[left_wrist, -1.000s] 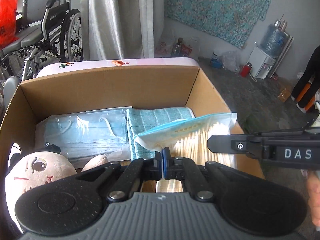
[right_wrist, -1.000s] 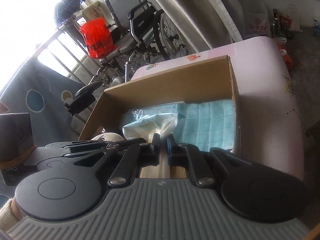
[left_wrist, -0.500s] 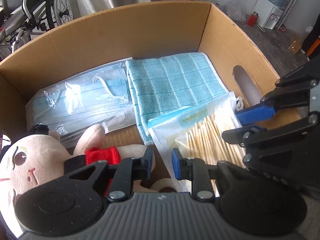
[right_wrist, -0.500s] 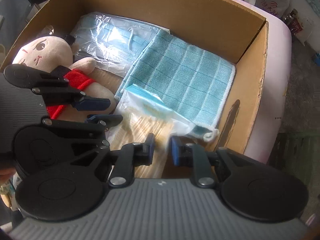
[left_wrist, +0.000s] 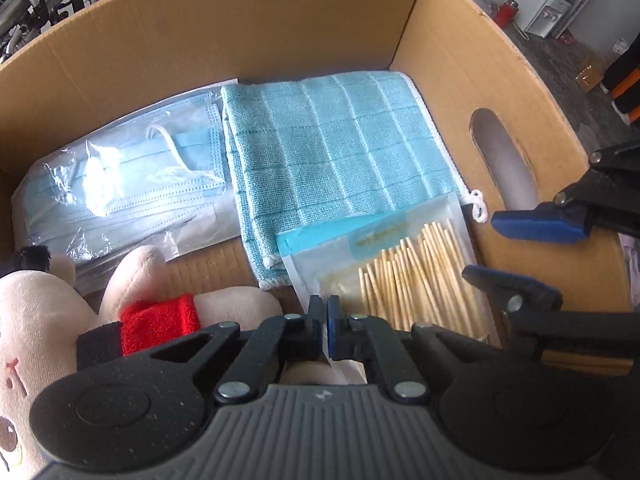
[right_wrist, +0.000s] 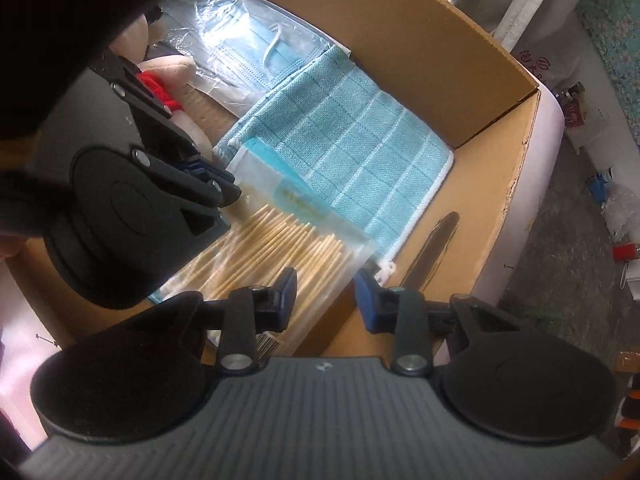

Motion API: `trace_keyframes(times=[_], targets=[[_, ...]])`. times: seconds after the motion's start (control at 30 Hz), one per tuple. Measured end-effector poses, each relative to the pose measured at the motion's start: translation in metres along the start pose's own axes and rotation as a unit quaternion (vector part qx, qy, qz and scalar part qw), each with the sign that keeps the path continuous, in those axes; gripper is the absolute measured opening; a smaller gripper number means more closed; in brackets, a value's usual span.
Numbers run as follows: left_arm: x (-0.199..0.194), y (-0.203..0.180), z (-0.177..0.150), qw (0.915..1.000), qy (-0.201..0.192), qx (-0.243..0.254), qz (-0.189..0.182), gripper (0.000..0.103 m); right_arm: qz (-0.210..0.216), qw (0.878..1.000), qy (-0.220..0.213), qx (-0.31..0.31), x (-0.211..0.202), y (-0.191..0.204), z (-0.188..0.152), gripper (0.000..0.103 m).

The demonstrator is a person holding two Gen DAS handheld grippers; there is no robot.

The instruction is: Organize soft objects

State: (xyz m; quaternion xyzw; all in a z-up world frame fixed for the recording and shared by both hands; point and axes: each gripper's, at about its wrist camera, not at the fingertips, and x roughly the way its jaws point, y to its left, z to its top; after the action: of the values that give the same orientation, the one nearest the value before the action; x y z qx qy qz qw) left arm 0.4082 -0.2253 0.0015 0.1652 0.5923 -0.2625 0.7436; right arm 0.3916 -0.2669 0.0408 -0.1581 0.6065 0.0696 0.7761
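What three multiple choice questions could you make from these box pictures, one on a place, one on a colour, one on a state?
1. Where does the swab bag lie?
A. Partly on the blue cloth
B. Under the masks
C. Outside the box

2. What colour is the band on the plush doll?
A. Green
B. Red
C. Yellow

3. How is the right hand-held gripper?
A. Shut
B. Holding the doll
C. Open

Answers: A, the bag's top edge overlaps the cloth inside the cardboard box; B, the band is bright red; C, a clear gap separates its fingers, with nothing between them.
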Motion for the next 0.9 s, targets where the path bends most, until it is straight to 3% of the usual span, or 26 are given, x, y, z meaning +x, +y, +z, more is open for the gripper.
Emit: trace_keyframes(times=[0.1, 0.2, 0.37, 0.47, 0.63, 0.77, 0.9], targets=[[-0.006, -0.006, -0.002, 0.9992, -0.012, 0.016, 0.036, 0.006, 0.001, 1.000, -0.006, 0.001, -0.001, -0.005, -0.002, 0.020], [-0.032, 0.003, -0.014, 0.9986, -0.047, -0.023, 0.009, 0.010, 0.009, 0.999, -0.021, 0.023, -0.006, -0.008, -0.005, 0.020], [-0.101, 0.006, -0.054, 0.9930, -0.111, -0.020, 0.034, 0.013, 0.019, 0.991, -0.108, 0.072, -0.047, -0.017, -0.023, 0.019], [-0.145, 0.013, -0.089, 0.9873, -0.153, -0.031, 0.032, 0.016, 0.031, 0.982, -0.164, 0.088, -0.083, -0.019, -0.037, 0.020], [-0.199, 0.031, -0.166, 0.9720, -0.214, -0.096, 0.001, 0.016, 0.087, 0.964, -0.232, 0.099, -0.136, -0.007, -0.065, 0.021], [-0.213, 0.047, -0.227, 0.9585, -0.246, -0.143, -0.002, 0.016, 0.133, 0.948, -0.272, 0.103, -0.166, 0.017, -0.094, 0.021], [-0.215, 0.058, -0.279, 0.9559, -0.247, -0.157, 0.024, 0.019, 0.181, 0.933, -0.288, 0.116, -0.175, 0.044, -0.120, 0.021]])
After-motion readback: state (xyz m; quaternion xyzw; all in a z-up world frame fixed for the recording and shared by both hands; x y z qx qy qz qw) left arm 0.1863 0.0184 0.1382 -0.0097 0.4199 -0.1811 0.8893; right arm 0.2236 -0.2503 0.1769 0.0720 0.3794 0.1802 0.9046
